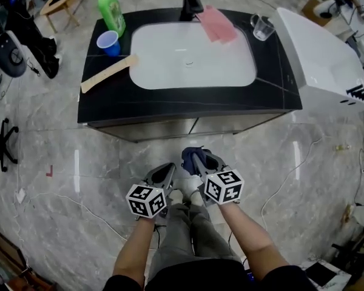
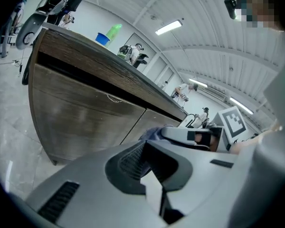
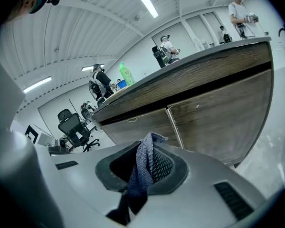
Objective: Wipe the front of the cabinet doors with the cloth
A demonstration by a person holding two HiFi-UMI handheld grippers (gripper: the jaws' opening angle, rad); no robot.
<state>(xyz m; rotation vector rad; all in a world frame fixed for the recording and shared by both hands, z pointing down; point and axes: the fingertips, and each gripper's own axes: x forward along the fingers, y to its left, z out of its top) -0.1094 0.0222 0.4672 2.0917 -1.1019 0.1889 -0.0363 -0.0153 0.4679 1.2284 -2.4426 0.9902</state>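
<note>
Now the right gripper is pinching a blue-grey knitted cloth. The cloth is standing up crumpled between its jaws, near the brown wooden cabinet doors. The left gripper is showing closed, empty jaws.

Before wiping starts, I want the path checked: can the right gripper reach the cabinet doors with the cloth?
Probably yes. The right gripper is shut on the cloth, and only bare floor shows between it and the doors.
</note>
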